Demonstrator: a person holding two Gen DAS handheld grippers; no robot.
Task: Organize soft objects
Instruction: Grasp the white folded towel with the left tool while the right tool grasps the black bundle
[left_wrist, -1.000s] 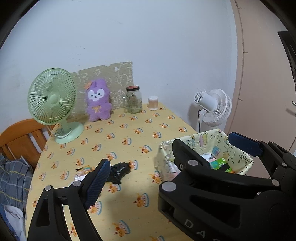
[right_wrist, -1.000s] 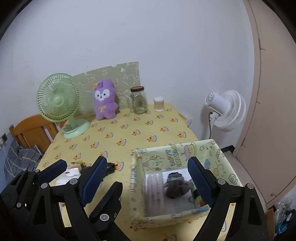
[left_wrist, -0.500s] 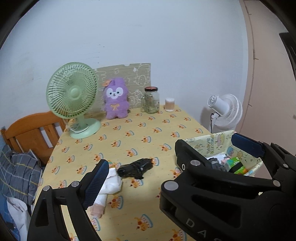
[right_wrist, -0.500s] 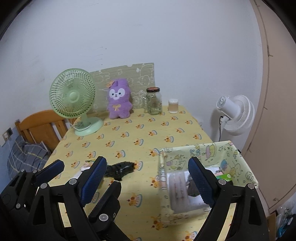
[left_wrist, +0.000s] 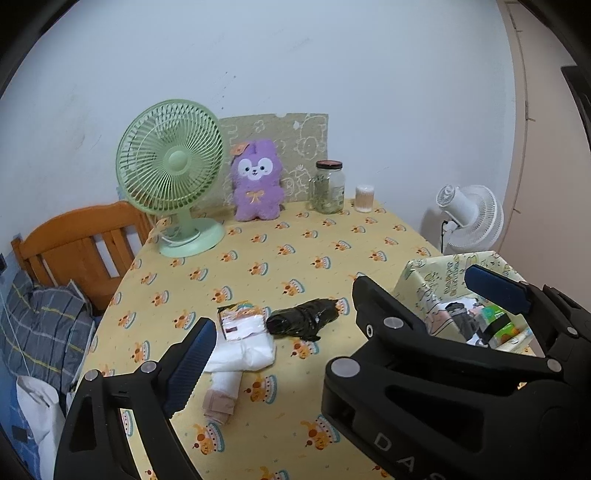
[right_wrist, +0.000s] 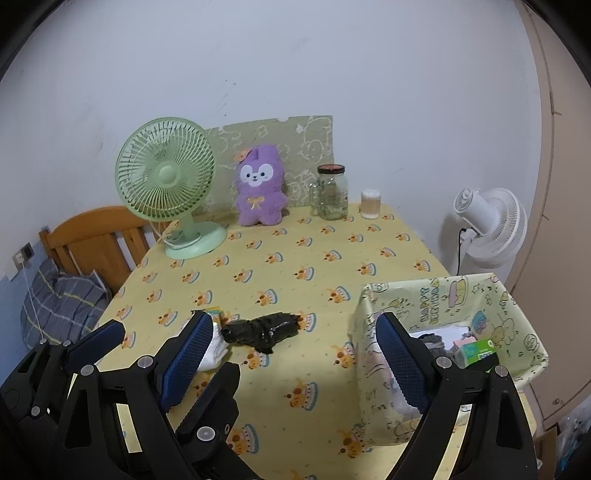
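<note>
L gripper (left_wrist: 340, 321) fingers wide apart, nothing between them, held above the table w/ its blue pads (left_wrist: 190, 363) angled over the near-left part of the cloth. R gripper (right_wrist: 295, 365) also spread wide and empty, pads (right_wrist: 400, 363) hanging above the table's front edge; its right finger overlaps the fabric bin (right_wrist: 524, 321) in view. Just past the L finger: white folded cloth items (left_wrist: 245, 347) w/ a printed packet on top, touching a beige rolled piece (left_wrist: 221, 400) nearer the camera. Right beside the white pile, touching or almost, lies a black wrapped bundle (left_wrist: 303, 323), on its side, roughly mid-table between the two grippers. Bin sits at the table's front-right corner, holds grey fabric plus a green box (right_wrist: 478, 350) and white stuff; details inside hard to make out. Yellow tablecloth (left_wrist: 295, 258) w/ cake print. Far edge by the wall: green desk fan (left_wrist: 173, 173), purple plush (left_wrist: 256, 182) upright against a patterned board, glass jar (left_wrist: 328, 188), small cup-like container (left_wrist: 364, 199). White floor fan (right_wrist: 491, 225) stands off the table's right side; wooden chair (left_wrist: 77, 243) off the left.
</note>
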